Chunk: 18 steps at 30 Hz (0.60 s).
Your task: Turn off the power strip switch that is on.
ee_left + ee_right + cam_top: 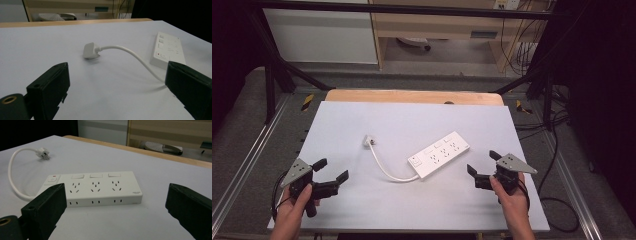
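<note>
Power strip (439,154) lies aslant near the middle of the pale grey surface (362,210), a flat white plastic block with rounded corners. Small grey printing at one corner of its top is too tiny to read. Its top carries three rocker switches, three socket groups and a red-marked button at the cord end. A smooth white cord (384,169) curves from that end to a white plug (369,140) lying well apart. The left hand-held gripper (332,170) and right hand-held gripper (482,163) both gape wide, holding and touching nothing, one on each side of the strip.
</note>
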Available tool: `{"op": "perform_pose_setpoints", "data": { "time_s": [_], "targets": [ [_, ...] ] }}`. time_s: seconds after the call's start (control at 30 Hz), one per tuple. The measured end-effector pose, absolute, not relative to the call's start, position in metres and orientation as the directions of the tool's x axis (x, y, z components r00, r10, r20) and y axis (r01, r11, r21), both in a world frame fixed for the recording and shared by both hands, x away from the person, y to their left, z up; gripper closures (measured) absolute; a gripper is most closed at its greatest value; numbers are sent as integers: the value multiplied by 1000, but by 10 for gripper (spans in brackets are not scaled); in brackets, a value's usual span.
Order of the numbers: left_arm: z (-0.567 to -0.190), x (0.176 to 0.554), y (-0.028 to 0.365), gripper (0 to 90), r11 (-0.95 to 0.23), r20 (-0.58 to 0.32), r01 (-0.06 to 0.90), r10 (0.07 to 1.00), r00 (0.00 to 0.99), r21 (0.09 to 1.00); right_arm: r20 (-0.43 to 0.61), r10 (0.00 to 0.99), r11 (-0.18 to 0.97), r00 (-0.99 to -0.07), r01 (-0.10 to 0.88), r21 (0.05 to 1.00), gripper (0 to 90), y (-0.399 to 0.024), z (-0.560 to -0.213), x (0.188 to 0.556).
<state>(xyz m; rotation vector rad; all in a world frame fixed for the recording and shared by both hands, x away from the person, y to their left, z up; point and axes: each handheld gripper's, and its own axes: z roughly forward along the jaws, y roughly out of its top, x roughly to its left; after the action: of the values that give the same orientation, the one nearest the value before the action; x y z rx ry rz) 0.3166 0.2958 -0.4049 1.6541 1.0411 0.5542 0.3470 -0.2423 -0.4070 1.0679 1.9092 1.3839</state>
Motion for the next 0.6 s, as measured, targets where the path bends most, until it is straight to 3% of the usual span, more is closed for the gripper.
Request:
{"op": "perform_pose_setpoints", "data": {
  "time_s": [0.6],
  "targets": [
    [-407,317,293,52,-94,-119,361,842,526,928,17,811,169,-585,261,950,32,-219,-366,374]
  ]
}}
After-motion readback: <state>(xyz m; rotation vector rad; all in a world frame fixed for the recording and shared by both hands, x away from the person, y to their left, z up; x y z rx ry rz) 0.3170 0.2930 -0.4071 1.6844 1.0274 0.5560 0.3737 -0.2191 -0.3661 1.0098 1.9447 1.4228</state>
